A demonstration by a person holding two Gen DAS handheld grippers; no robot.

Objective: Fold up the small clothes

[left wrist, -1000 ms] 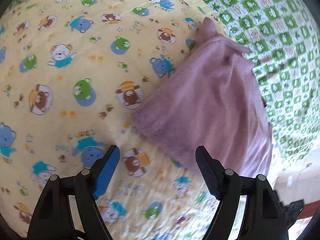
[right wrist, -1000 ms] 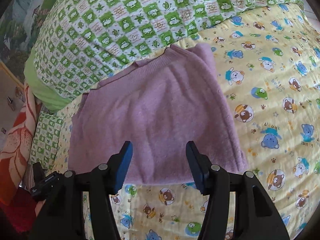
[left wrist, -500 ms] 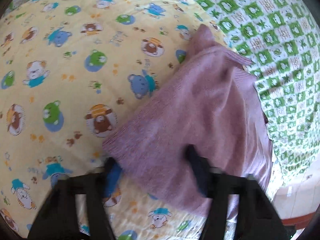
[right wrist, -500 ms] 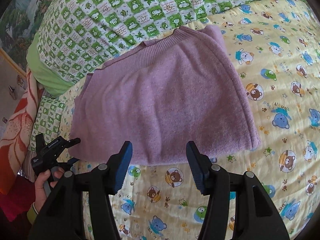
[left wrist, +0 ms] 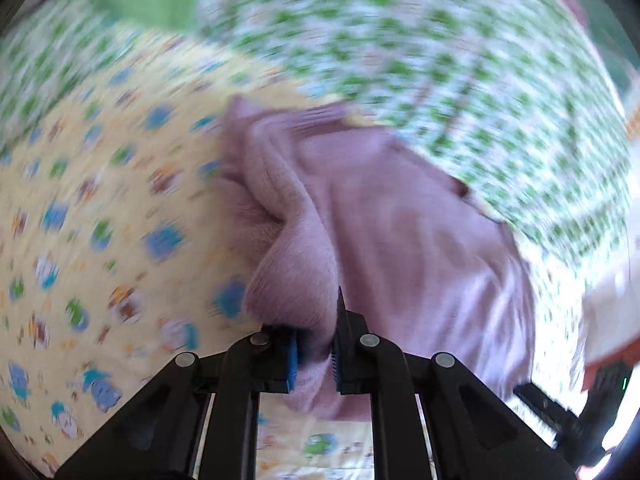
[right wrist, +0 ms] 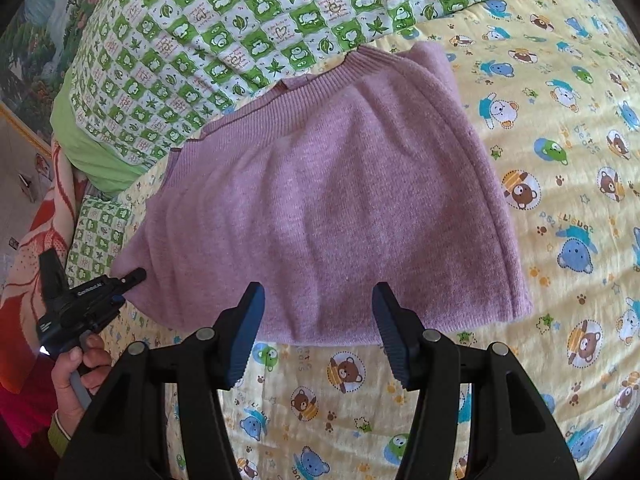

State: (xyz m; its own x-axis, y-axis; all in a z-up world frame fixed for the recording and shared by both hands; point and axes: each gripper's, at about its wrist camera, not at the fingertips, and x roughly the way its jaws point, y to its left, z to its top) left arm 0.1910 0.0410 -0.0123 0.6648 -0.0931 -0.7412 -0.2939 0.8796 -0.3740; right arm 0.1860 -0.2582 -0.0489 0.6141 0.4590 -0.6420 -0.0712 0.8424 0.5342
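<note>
i am working over a bed covered by a yellow sheet (right wrist: 560,152) printed with small cartoon bears in blue, brown, green and white. along its far edge lies a green-and-white checked quilt (right wrist: 248,12), with a plain lime green pillow (right wrist: 92,148) tucked under its left end. further left, a red and cream floral blanket (right wrist: 32,248) hangs at the bed's side, and a strip of painted landscape wall (right wrist: 36,36) shows above it. i see no box, basket or other container in either view.

the purple knit sweater (right wrist: 340,200) lies on the yellow sheet, its ribbed edge touching the checked quilt and its near edge just in front of my right fingers. in the right wrist view it looks mostly flat, with a soft fold down its right side.

my left gripper (left wrist: 316,356) is pinched nearly closed on a bunched corner of the sweater; the cloth is lifted into a ridge above the jaws. that view is heavily blurred, so the pattern around it is smeared. from the right wrist view the same tool shows at the sweater's left corner, held in my left hand (right wrist: 76,384).

my right gripper (right wrist: 318,332) hangs spread wide above the sweater's near hem, with nothing between its blue pads (right wrist: 248,328).
</note>
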